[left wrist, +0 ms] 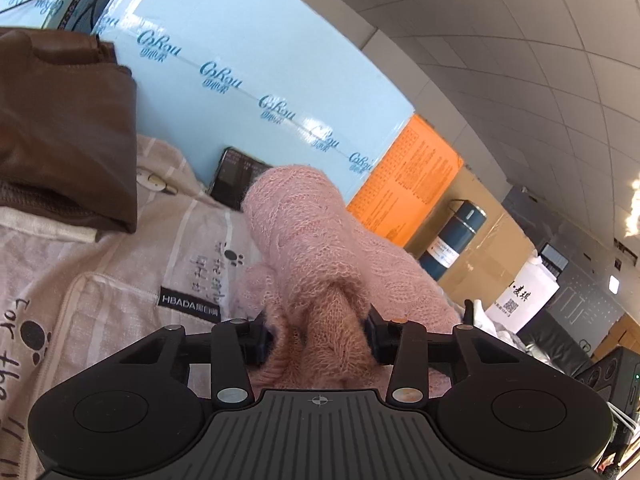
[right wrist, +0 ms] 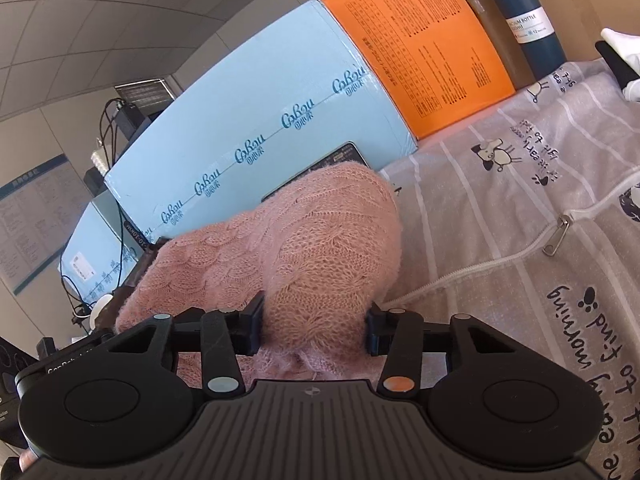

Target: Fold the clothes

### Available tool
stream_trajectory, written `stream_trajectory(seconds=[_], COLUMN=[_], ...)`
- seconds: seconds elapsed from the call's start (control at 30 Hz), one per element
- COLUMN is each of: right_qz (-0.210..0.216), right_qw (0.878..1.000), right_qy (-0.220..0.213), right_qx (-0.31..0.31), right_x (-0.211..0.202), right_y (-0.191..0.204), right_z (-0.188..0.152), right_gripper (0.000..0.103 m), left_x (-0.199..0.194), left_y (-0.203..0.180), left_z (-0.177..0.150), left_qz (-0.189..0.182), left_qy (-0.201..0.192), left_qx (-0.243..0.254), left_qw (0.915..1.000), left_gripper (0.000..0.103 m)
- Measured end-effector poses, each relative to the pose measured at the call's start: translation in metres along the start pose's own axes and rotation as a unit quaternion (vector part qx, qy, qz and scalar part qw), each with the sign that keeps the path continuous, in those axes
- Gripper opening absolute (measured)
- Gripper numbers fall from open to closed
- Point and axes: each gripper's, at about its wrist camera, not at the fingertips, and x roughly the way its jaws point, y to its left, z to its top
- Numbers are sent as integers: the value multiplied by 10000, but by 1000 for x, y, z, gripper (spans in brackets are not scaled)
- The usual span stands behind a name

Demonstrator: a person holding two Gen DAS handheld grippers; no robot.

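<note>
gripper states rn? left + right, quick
Left gripper: closed on a bunched fold of the pink knit sweater.
Right gripper: closed on the pink knit sweater too.

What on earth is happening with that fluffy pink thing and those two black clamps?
A person is folding laundry with a handheld clamp in each hand. The left gripper and the right gripper are each clamped on a bunched part of the pink cable-knit sweater, which lies on the grey striped bedcover printed with paw marks. A folded brown garment lies off to one side.
</note>
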Motion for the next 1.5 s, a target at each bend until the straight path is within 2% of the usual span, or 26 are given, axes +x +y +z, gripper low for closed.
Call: stream_trajectory(seconds=[0.17, 0.3, 0.5, 0.63, 0.73, 0.87, 1.03, 1.13, 1.23, 1.27, 1.33, 1.37, 1.5], right_qz=[419, 1006, 1827, 2006, 2021, 1895, 1789, 1576, 1286, 1183, 1001, 963, 805], right_qw=[9980, 9924, 9795, 9762, 9762, 9782, 9798, 9827, 9854, 9860, 9867, 9868, 9871], right_qy=[-390, -493, -395, -242, -144, -71, 160, 333, 468, 504, 558, 595, 815], right_qx=[-281, -517, -747, -785, -771, -848, -881, -910, -1016, -1065, -1151, -1156, -1122], right_x=[-9, 8, 64, 111, 144, 180, 219, 239, 256, 261, 269, 272, 287], right_y=[42, 89, 164, 201, 221, 234, 233, 231, 232, 232, 232, 232, 229], right_z=[11, 21, 22, 16, 12, 6, -1, -6, -11, -13, -17, -18, -21], right_gripper=[36, 36, 36, 36, 36, 36, 37, 38, 44, 48, 54, 59, 63], left_x=[-43, -84, -124, -129, -118, -102, -94, -86, -79, -77, -71, -69, -60], left_y=[-9, 1, 40, 76, 97, 122, 150, 158, 165, 167, 170, 173, 180], left_z=[20, 50, 94, 117, 128, 135, 132, 131, 129, 128, 128, 129, 130], left_qz=[-61, 178, 966, 1442, 1682, 1855, 2106, 2366, 2676, 2786, 3160, 3231, 3501], left_qy=[-803, -1537, -2308, -2542, -2566, -2455, -2196, -2070, -2051, -2043, -2004, -1999, -1765], left_qx=[402, 711, 687, 358, 323, 162, -97, -55, -66, -69, -88, -138, -92], left_qw=[9959, 9854, 9657, 9557, 9512, 9513, 9525, 9493, 9414, 9384, 9273, 9249, 9199], left_gripper=[40, 40, 40, 40, 40, 40, 40, 40, 51, 64, 81, 84, 86])
